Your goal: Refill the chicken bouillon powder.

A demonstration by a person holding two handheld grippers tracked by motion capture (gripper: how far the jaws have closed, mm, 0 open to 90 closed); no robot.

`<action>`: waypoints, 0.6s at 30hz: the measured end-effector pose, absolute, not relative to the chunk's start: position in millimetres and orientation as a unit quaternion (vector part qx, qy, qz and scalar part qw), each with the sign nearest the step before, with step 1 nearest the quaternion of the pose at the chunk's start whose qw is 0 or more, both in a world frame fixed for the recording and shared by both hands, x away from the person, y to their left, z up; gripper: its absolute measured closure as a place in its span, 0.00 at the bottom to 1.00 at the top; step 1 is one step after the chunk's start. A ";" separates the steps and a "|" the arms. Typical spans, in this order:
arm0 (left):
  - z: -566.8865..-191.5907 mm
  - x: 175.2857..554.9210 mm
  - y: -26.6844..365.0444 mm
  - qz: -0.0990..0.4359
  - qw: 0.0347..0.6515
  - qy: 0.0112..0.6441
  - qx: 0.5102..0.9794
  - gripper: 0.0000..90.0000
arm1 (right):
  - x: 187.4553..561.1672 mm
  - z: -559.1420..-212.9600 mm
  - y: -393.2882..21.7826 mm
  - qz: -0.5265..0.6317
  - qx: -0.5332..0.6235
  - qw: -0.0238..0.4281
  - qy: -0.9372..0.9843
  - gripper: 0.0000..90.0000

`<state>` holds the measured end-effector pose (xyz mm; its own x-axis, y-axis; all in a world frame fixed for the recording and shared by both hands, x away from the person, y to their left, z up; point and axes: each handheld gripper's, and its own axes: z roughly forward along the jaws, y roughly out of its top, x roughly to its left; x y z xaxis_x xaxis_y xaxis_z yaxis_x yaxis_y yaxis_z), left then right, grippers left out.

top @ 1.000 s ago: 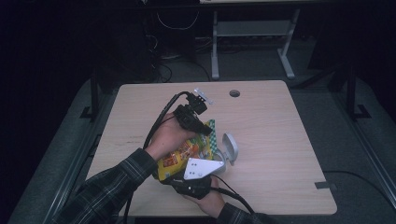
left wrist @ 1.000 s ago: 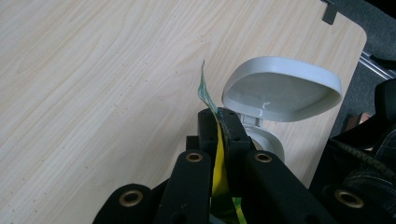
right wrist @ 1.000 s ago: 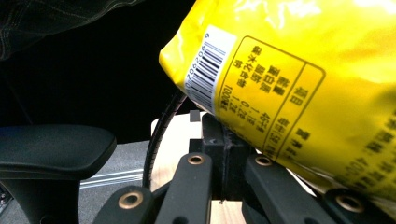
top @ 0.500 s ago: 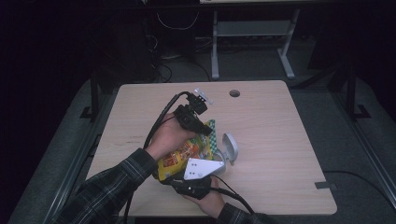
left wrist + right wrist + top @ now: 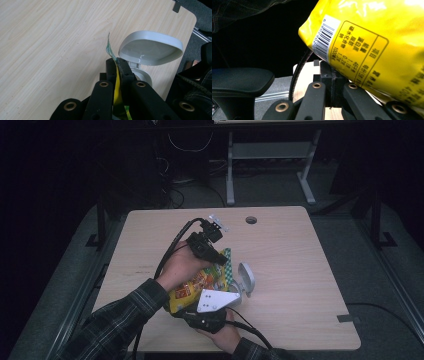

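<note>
A yellow snack bag (image 5: 200, 282) hangs slanted over the front of the wooden table (image 5: 300, 270), stretched between both grippers. My left gripper (image 5: 222, 261) is shut on its green-checked top edge. In the left gripper view that thin edge (image 5: 116, 95) runs pinched between the jaws of the left gripper (image 5: 117, 65). Just past it stands a white flip-lid container (image 5: 150, 47) with its lid raised, to the right of the bag (image 5: 246, 280). My right gripper (image 5: 186, 313) is shut at the bag's lower end. The barcode side of the bag (image 5: 374, 37) covers the tips of the right gripper (image 5: 331, 68).
A round cable hole (image 5: 251, 220) sits near the table's far edge, and a strip of tape (image 5: 347, 318) at its right front. A black chair armrest (image 5: 239, 80) lies beyond the table's left side. Metal desk legs (image 5: 230, 175) stand on the floor behind.
</note>
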<state>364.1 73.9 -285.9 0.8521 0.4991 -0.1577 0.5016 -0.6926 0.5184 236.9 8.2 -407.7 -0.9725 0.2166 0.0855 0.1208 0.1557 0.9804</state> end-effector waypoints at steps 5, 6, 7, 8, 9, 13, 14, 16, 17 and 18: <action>-285.3 363.7 73.7 -0.003 0.283 0.274 0.919 1.00 | 236.8 -407.4 8.1 0.641 0.111 0.038 0.759 1.00; -285.2 363.6 73.7 -0.003 0.284 0.274 0.919 1.00 | 236.7 -407.3 8.0 0.641 0.111 0.038 0.759 1.00; -285.2 363.5 73.7 -0.003 0.284 0.274 0.919 1.00 | 236.7 -407.3 8.0 0.641 0.111 0.038 0.759 1.00; -285.3 363.5 73.7 -0.003 0.284 0.274 0.919 1.00 | 236.5 -407.2 7.9 0.641 0.111 0.037 0.759 1.00; -285.3 363.5 73.7 -0.003 0.284 0.274 0.919 1.00 | 236.4 -407.2 7.9 0.641 0.112 0.037 0.759 1.00; -285.3 363.7 73.7 -0.003 0.283 0.274 0.919 1.00 | 236.4 -407.2 8.0 0.641 0.112 0.037 0.759 1.00; -285.4 363.7 73.6 -0.003 0.283 0.274 0.919 1.00 | 236.3 -407.2 8.0 0.641 0.112 0.037 0.758 1.00; -285.4 363.6 73.4 -0.003 0.283 0.274 0.919 1.00 | 236.4 -407.2 8.0 0.641 0.111 0.038 0.758 1.00; -285.4 363.6 73.4 -0.003 0.283 0.274 0.919 1.00 | 236.4 -407.2 8.0 0.641 0.111 0.037 0.758 1.00; -285.3 363.5 73.3 -0.003 0.283 0.274 0.919 1.00 | 236.4 -407.2 8.0 0.642 0.111 0.037 0.758 1.00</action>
